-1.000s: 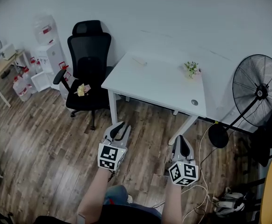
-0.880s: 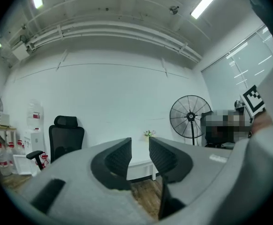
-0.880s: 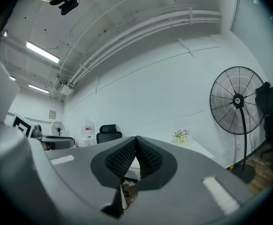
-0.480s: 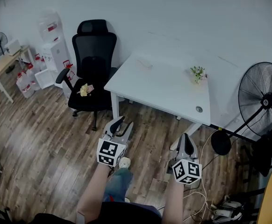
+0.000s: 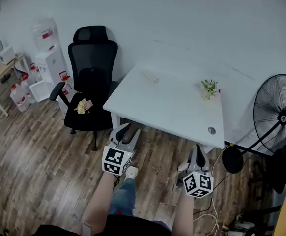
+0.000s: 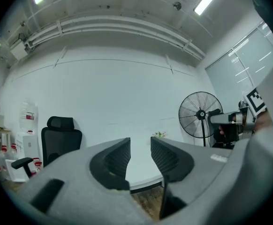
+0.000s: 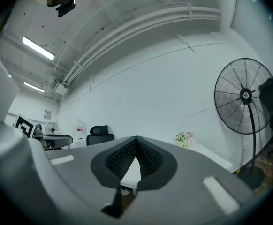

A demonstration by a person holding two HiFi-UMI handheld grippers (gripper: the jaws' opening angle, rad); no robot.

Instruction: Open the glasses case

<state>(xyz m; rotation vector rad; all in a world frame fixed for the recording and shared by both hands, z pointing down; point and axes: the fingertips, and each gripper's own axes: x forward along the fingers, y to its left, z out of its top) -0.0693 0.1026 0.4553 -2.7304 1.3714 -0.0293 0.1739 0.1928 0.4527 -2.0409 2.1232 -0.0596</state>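
A white table [image 5: 172, 102] stands ahead of me. A small pale oblong thing [image 5: 150, 76], too small to tell as the glasses case, lies near its far left edge. My left gripper [image 5: 129, 130] hovers over the floor just short of the table's near edge. Its jaws have just been opening and stand open with nothing between them, as the left gripper view [image 6: 140, 142] also shows. My right gripper [image 5: 198, 149] is held at the table's near right corner, shut and empty; its pads [image 7: 128, 159] meet at the tips in the right gripper view.
A small flower pot [image 5: 209, 88] sits at the table's far right, a round grommet [image 5: 211, 130] near its front right. A black office chair [image 5: 89, 77] with a yellow thing [image 5: 82, 106] on the seat is left of the table. A standing fan [image 5: 280, 117] and floor cables [image 5: 216, 200] are at right.
I have moved closer to the table with both grippers, which now reach its near edge. The left jaws have spread apart. The right jaws stay shut.
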